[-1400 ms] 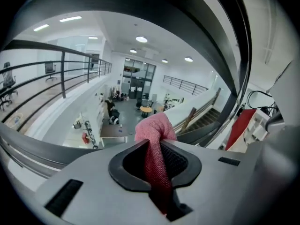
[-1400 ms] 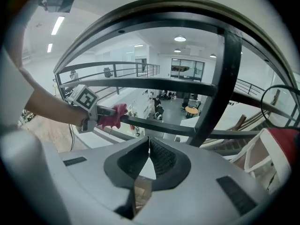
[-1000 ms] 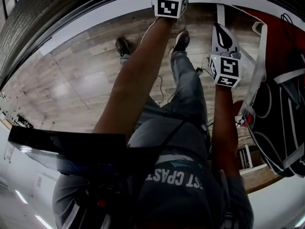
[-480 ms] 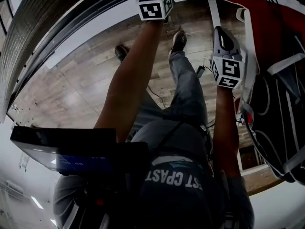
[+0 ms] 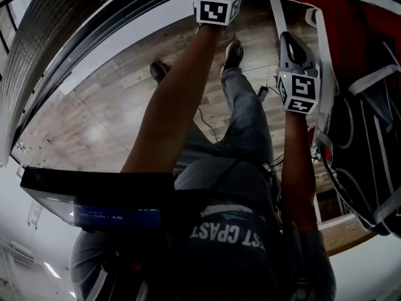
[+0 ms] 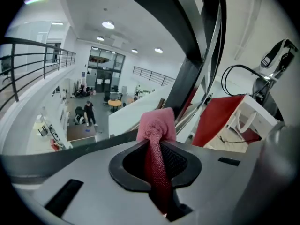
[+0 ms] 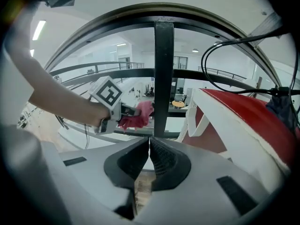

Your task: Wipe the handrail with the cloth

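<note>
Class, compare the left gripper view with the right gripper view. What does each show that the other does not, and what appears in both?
Only the left gripper view: the left gripper's jaws close up, clamped on the pink cloth, and people on a lower floor.

Only the right gripper view: the right gripper, jaws together with nothing between them, the left gripper's marker cube seen from outside, and an upright black post beside the cloth.

Both: the pink cloth, the dark railing and the red panel.
</note>
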A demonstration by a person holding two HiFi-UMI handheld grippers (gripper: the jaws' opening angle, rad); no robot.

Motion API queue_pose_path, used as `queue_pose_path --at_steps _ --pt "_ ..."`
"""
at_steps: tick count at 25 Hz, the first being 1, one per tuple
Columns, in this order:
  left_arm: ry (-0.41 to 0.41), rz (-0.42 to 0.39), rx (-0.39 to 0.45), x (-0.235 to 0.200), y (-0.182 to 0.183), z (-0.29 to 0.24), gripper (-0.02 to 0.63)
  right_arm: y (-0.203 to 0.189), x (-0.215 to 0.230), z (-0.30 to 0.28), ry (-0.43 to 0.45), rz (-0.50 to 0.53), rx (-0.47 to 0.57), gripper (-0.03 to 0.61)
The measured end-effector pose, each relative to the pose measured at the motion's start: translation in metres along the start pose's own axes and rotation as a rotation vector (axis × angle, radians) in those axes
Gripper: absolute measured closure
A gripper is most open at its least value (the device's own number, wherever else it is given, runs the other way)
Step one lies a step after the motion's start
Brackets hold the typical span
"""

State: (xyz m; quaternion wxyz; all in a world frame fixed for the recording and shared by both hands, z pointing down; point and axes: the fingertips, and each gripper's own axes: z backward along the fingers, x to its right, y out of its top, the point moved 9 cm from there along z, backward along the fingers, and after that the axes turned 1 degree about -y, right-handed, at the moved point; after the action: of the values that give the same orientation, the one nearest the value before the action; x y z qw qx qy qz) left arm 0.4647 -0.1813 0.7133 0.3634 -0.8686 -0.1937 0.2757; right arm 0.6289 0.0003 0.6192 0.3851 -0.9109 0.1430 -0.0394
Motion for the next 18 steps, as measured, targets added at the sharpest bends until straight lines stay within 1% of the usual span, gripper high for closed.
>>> queue_pose_path --at_steps 1,3,4,6,8,10,13,15,18 --pt "0.024 0.011 -0.029 -0.009 -0.012 0.009 0.561 0.002 -0.002 -0.001 -0.002 0.001 0.002 0.572" --pt "0.095 0.068 -0.087 -0.036 -0.042 0.036 0.561 0.007 -0.008 -0.002 -0.005 0.003 0.007 0.572" --pt "0.121 0.076 -0.104 -0.05 -0.056 0.054 0.561 0.01 -0.013 -0.002 -0.005 0.006 0.01 0.572" --pt "0.128 0.032 -0.098 -0.066 -0.071 0.098 0.561 0.019 -0.025 -0.003 -0.001 0.016 0.02 0.572" --pt "0.101 -0.018 -0.056 -0.069 -0.069 0.144 0.561 0.033 -0.042 -0.005 0.012 0.027 0.036 0.572" --pt "0.067 -0.05 0.004 -0.064 -0.055 0.187 0.561 0.051 -0.062 -0.004 0.033 0.033 0.067 0.572" --pt "-0.002 -0.111 0.103 -0.048 -0.021 0.252 0.561 0.089 -0.099 0.013 0.09 0.047 0.147 0.572" --pt "-0.038 -0.151 0.169 -0.042 0.008 0.303 0.561 0.122 -0.129 0.035 0.147 0.061 0.214 0.572" --pt "-0.052 -0.207 0.275 -0.045 0.056 0.388 0.561 0.181 -0.179 0.077 0.233 0.11 0.333 0.572"
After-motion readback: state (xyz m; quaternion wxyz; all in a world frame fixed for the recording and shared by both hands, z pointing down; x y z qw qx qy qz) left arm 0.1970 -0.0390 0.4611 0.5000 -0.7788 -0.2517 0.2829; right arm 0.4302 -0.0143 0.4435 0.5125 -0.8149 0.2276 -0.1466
